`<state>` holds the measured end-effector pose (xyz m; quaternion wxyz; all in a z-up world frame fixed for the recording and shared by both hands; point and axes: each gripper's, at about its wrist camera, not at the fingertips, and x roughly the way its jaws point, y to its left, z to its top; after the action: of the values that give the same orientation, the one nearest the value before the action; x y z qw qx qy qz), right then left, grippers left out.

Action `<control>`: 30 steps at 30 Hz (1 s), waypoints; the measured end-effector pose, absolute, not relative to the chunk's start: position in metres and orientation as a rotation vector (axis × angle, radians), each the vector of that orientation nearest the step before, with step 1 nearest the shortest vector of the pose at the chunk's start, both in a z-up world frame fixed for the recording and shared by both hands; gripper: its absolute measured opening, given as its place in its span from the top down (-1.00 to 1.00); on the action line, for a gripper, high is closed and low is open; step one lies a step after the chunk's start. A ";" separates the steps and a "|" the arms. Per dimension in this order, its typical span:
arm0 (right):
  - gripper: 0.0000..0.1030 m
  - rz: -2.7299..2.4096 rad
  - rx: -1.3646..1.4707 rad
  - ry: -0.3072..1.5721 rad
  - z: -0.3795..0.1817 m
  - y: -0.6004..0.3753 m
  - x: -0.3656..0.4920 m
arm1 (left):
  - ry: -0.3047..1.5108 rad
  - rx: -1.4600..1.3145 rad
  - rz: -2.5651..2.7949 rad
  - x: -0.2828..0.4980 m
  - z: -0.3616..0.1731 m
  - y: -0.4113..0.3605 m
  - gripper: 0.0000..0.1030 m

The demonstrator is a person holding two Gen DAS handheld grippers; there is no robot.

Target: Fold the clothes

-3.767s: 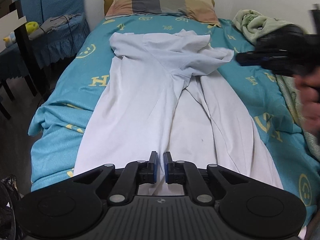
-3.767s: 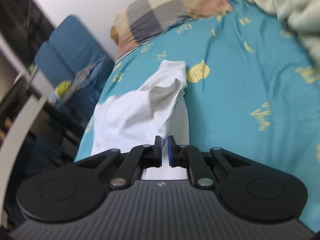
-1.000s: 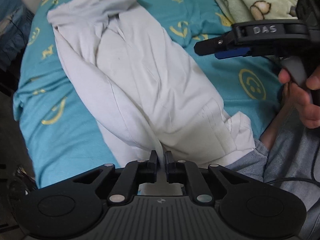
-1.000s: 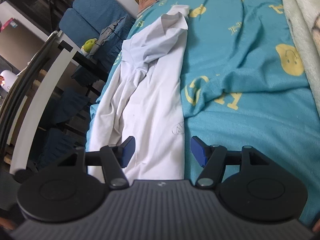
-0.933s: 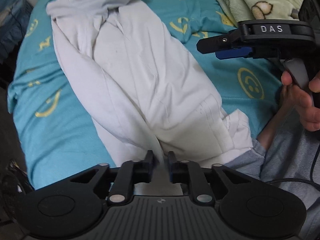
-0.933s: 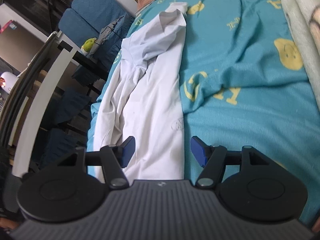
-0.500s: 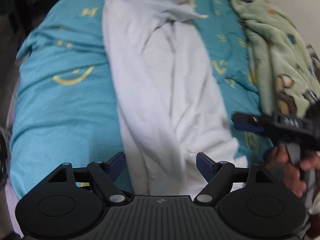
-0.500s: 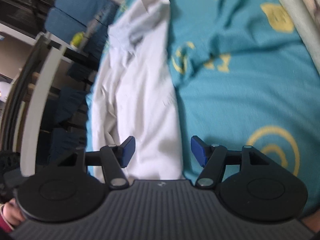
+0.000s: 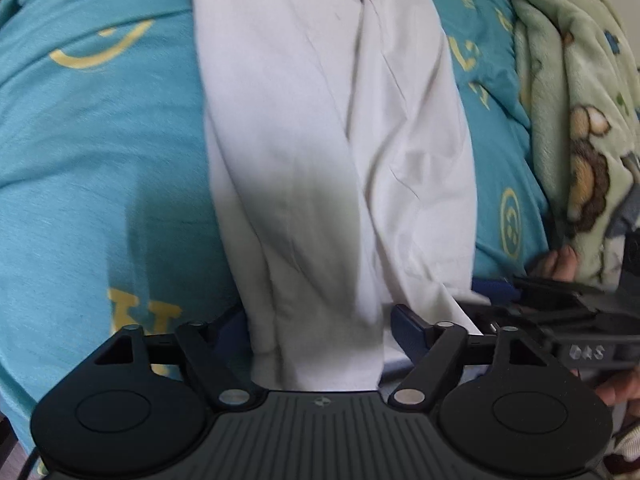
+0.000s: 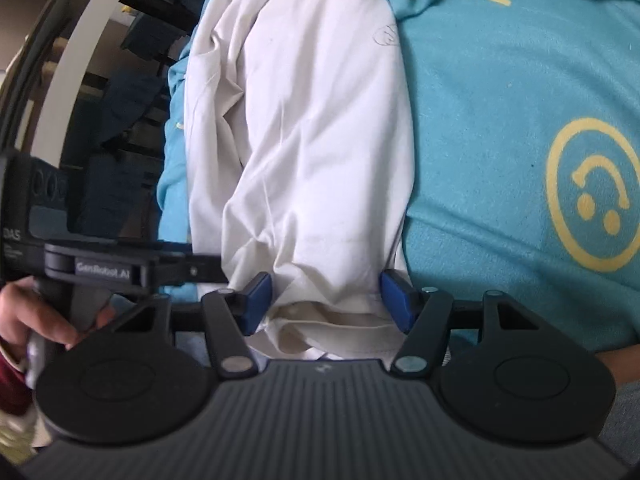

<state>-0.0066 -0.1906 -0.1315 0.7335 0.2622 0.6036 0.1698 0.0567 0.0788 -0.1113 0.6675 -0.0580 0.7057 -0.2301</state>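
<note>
A white garment (image 9: 332, 152) lies lengthwise on the teal bed sheet (image 9: 100, 160), folded into a narrow strip. My left gripper (image 9: 320, 332) is open, its blue pads on either side of the garment's near end. My right gripper (image 10: 326, 300) is open too, straddling the near hem of the same garment (image 10: 312, 140). The right gripper also shows at the lower right of the left wrist view (image 9: 552, 304). The left gripper shows at the left of the right wrist view (image 10: 132, 264).
A green patterned blanket (image 9: 580, 80) lies along the right side of the bed. Dark furniture and a white rail (image 10: 72, 76) stand beside the bed's left edge. The sheet (image 10: 520, 120) has yellow smiley prints.
My left gripper has let go of the garment and opened wide. Both grippers have moved down to the garment's near end, which now lies flat on the bed.
</note>
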 end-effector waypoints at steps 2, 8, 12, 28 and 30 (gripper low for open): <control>0.46 0.363 0.569 1.326 -0.132 -0.190 -0.006 | 1.578 -0.098 -0.507 0.055 -0.109 0.078 0.01; 0.77 0.407 0.541 1.234 -0.109 -0.183 -0.025 | 1.524 -0.090 -0.535 0.050 -0.089 0.086 0.77; 0.81 0.408 0.582 1.150 -0.093 -0.190 -0.040 | 1.441 -0.162 -0.549 0.046 -0.061 0.103 0.81; 0.82 0.449 0.755 0.868 -0.024 -0.234 -0.092 | 1.126 -0.423 -0.593 -0.044 0.062 0.147 0.83; 0.82 0.456 0.764 0.852 -0.018 -0.238 -0.104 | 1.110 -0.438 -0.614 -0.063 0.067 0.147 0.83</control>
<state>-0.1040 -0.2381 -0.0177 0.8161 0.3583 0.3997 0.2139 -0.0627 0.1467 0.0670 0.7830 -0.2030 0.5144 -0.2846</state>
